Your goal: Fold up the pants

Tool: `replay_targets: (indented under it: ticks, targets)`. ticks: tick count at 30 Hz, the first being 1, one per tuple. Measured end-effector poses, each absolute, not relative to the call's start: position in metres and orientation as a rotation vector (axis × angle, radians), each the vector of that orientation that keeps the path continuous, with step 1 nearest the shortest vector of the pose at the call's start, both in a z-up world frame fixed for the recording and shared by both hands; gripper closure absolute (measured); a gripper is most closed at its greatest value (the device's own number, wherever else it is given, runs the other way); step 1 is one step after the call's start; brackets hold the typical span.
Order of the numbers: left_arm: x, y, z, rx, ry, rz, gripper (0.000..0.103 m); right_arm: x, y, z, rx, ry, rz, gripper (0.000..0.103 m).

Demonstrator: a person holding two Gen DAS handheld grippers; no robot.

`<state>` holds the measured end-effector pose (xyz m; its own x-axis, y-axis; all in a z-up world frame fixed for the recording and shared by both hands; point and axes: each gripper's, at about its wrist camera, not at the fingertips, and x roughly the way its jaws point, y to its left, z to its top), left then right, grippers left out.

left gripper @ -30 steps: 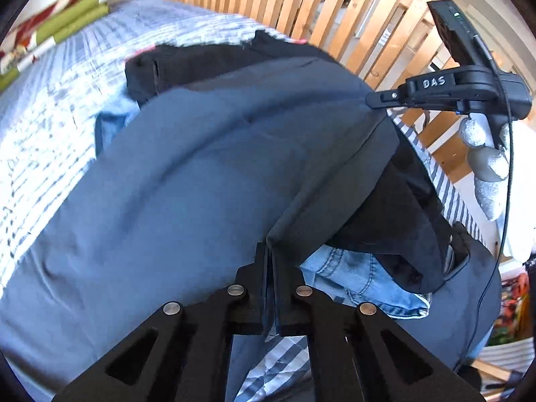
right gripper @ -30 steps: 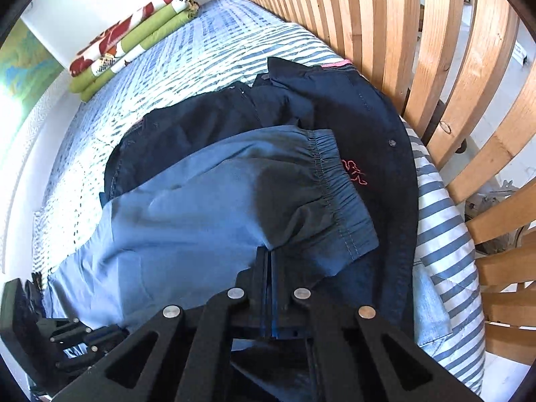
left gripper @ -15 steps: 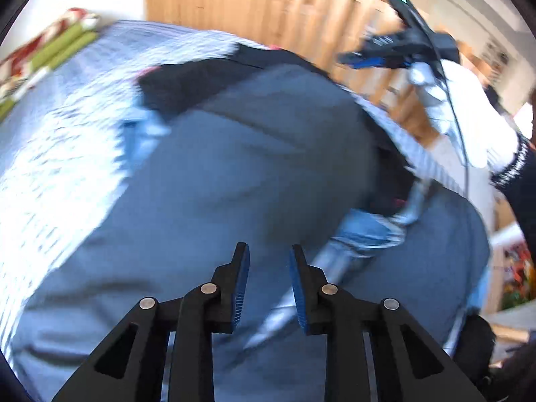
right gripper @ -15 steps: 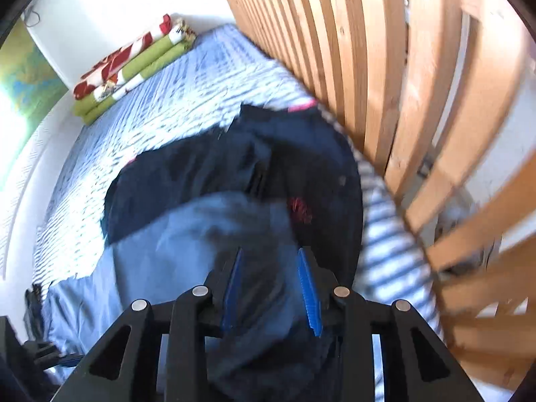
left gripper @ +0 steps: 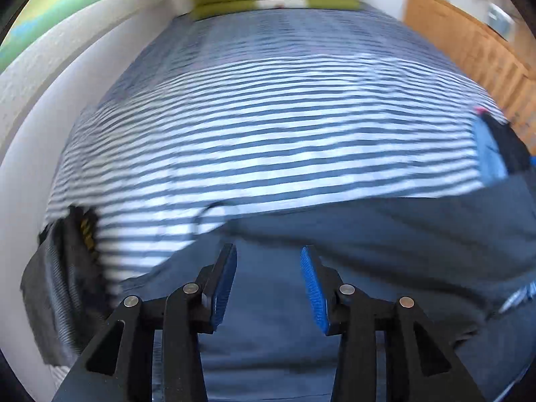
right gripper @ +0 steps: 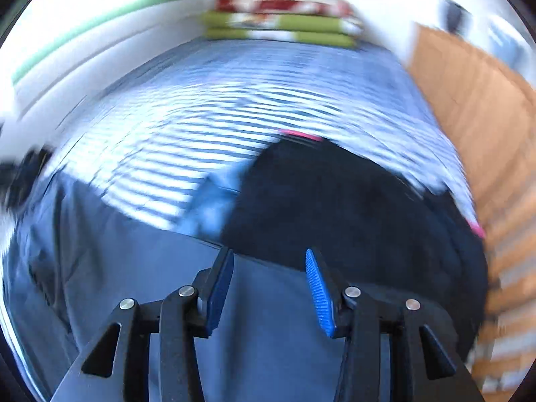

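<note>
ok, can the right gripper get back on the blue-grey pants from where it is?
Probably yes. The right gripper hangs just over the blue-grey pants, jaws opening with nothing pinched between them and nothing lying in between. The dark garment sits just beyond, so a sloppy reach could snag it instead.

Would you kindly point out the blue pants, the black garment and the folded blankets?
Blue pants (right gripper: 268,335): right wrist view, smooth fabric between the fingers.
Black garment (right gripper: 335,201): right wrist view, its middle.
Folded blankets (left gripper: 278,0): left wrist view, green layers' front edge.

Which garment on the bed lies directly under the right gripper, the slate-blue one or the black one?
The slate-blue pants; the black garment with the pink edge lies beyond the fingertips.
</note>
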<state>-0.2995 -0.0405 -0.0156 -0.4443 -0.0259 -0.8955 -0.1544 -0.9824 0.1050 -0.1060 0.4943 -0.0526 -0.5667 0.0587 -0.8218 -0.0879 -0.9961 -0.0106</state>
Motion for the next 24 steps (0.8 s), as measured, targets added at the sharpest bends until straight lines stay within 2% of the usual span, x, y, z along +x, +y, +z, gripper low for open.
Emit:
replay_targets:
  ticks: [2,4,9,14,18,20,21,24]
  targets:
    - [-0.302,-0.083,-0.021,-1.66,0.199,2.624,0.055,-0.13,0.458,-0.057,-1.484,-0.084,2.776,0.047]
    - [-0.308,-0.118,-0.033,-1.73,0.085,2.593,0.038,-0.151,0.429,-0.068,-1.567,-0.183,2.788,0.045]
    - [-0.309,-0.164,-0.058,-1.784,0.122,2.588,0.037,-0.187,0.374,-0.1,-1.766,-0.383,2.739,0.044]
    - [-0.317,-0.205,-0.091,-1.886,0.077,2.53,0.033,-0.204,0.361,-0.118,-1.819,-0.447,2.702,0.038]
    - [-0.315,-0.211,-0.11,-1.89,0.085,2.493,0.033,-0.219,0.368,-0.131,-1.881,-0.43,2.646,0.037]
    - [-0.311,-0.207,-0.117,-1.853,0.156,2.5,0.032,-0.22,0.37,-0.14,-1.947,-0.437,2.617,0.036]
    - [-0.309,-0.207,-0.118,-1.834,0.165,2.507,0.033,-0.219,0.371,-0.143,-1.957,-0.446,2.604,0.034]
    - [-0.304,-0.208,-0.118,-1.805,0.135,2.511,0.042,-0.218,0.383,-0.145,-1.978,-0.316,2.612,0.032]
